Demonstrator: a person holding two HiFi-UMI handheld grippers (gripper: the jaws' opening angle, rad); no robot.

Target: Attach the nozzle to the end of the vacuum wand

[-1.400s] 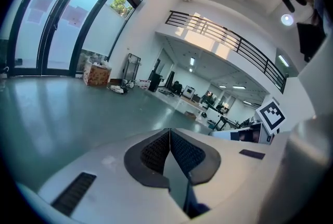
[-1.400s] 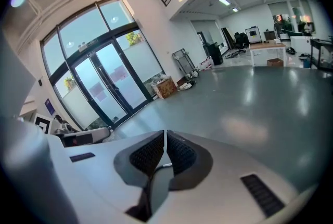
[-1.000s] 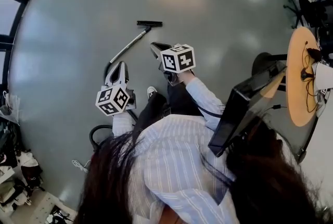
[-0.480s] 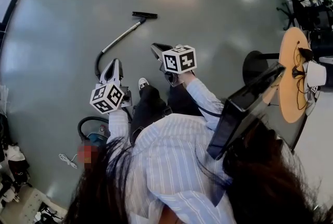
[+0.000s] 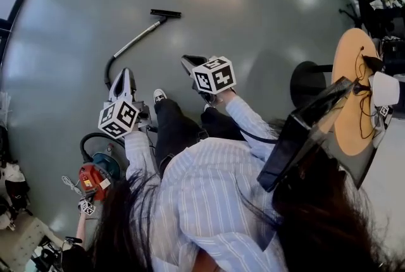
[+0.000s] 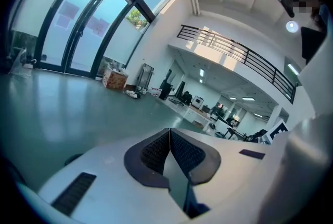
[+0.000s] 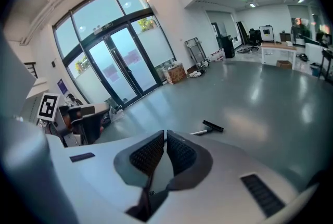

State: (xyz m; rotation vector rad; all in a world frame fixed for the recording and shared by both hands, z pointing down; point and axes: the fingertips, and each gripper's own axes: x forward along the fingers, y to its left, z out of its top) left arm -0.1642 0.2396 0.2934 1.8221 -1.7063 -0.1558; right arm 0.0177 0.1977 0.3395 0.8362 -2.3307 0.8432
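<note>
We hold the left gripper [image 5: 124, 73] and the right gripper [image 5: 188, 62] above the grey floor [image 5: 253, 24], each with its fingers pressed together on nothing. The vacuum wand [image 5: 135, 41] lies on the floor just ahead of the left gripper, with the black nozzle [image 5: 165, 13] at its far end. The vacuum cleaner [image 5: 95, 177] sits at our left.

Open floor [image 5: 266, 5] ahead, wand [image 5: 134, 41] lying across (canister [image 5: 93, 176] left)
</note>
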